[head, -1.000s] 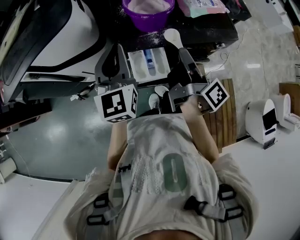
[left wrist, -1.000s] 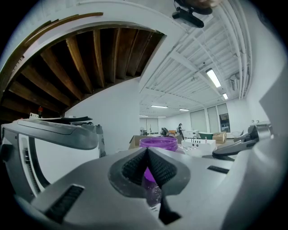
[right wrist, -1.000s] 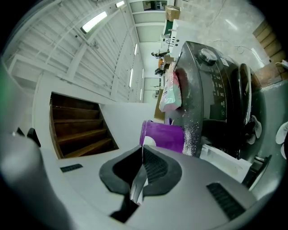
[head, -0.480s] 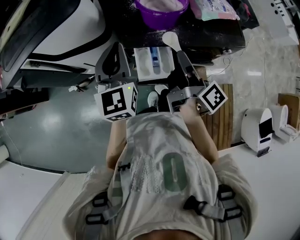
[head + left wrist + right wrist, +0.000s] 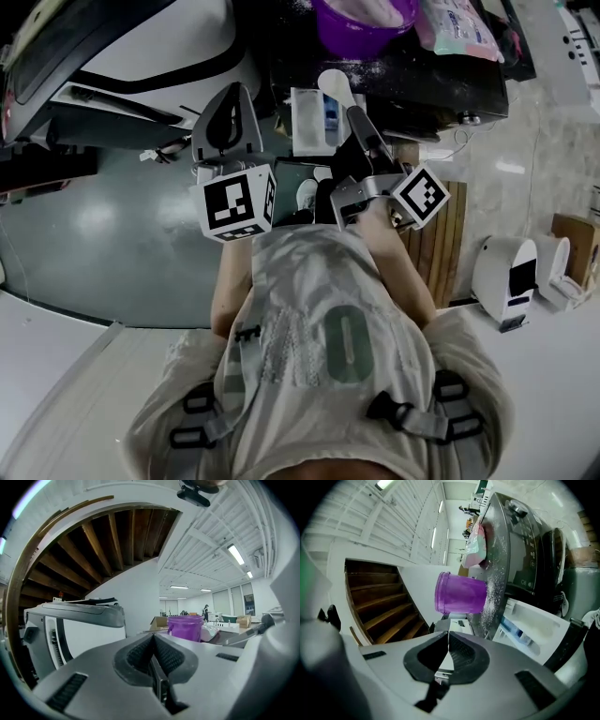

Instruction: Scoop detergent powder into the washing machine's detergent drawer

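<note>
Drawer point(image 5: 304, 124) stands pulled out of the washer point(image 5: 520, 531), open toward you at 12 o'clock. It is a white tray with a blue insert in it. Bowl point(image 5: 461, 593), purple, sits on the washer top beyond the drawer, at about 1 o'clock. Loose powder point(image 5: 494, 590) is scattered on the dark top around its foot. Pink packet point(image 5: 459, 23) lies just beside the bowl, at its 3 o'clock.

Scoop point(image 5: 336, 82) shows in the head view just past your right claw point(image 5: 448, 641). Its white head is at the drawer's 1 o'clock corner, between bowl and drawer. That claw is closed, pads meeting on a thin white sliver that I take for the scoop's handle. Cannot tell whether the scoop carries powder: white on white.

Pose, right: forearm reaches forward, claw pointing to 11 o'clock. The right gripper view shows the washer top running up and down, so you hold this claw rolled onto its side. The jaw seam lies roughly parallel with the washer top. Likely reason: a flat scoop spills nothing on the way across.

Pose, left: left claw point(image 5: 153, 644) is closed, nothing between the pads. It sits at the drawer's 9 o'clock, pointing to 12, about level, apart from the tray. Judged as standing by, clear of the scoop's path, not steadying the drawer.

Stage: a transfer between bowl and drawer; which direction is not readable.
</note>
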`<state>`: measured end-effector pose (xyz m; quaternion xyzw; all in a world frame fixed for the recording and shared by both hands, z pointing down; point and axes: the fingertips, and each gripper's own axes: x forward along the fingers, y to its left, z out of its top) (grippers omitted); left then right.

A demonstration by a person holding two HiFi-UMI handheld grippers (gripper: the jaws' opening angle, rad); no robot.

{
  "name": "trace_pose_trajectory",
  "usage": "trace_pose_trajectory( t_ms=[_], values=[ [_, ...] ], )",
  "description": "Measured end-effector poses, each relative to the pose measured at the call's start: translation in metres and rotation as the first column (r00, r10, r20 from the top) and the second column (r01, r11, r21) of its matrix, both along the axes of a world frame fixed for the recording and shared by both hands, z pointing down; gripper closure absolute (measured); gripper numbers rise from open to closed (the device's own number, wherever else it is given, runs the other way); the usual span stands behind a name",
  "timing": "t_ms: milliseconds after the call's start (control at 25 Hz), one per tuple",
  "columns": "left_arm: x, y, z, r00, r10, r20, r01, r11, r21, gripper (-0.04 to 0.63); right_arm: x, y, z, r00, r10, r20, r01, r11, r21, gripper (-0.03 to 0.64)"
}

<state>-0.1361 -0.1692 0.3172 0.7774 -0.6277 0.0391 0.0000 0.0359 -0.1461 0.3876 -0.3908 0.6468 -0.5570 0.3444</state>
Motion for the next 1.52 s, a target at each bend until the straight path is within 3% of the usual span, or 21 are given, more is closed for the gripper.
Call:
trace_pose_trajectory(
  t_ms=[440,1080,1520],
  values=[
    [-0.029,0.009,0.0,0.998,-0.062,0.01,0.062,0.998,0.001,0.575,-0.036,0.003,0.008,0.996,-0.082,0.021,0.083,0.996,-0.021,0.606],
    [-0.027,0.003,0.008,0.999,-0.041,0.007,0.041,0.999,-0.023,0.575,-0.029,0.007,0.03,0.994,-0.071,-0.08,0.065,0.996,-0.068,0.606],
    [-0.027,0.004,0.026,0.998,-0.058,0.001,0.058,0.996,-0.064,0.575,-0.027,0.011,0.069,0.973,-0.143,-0.184,0.11,0.978,-0.176,0.606]
  ],
)
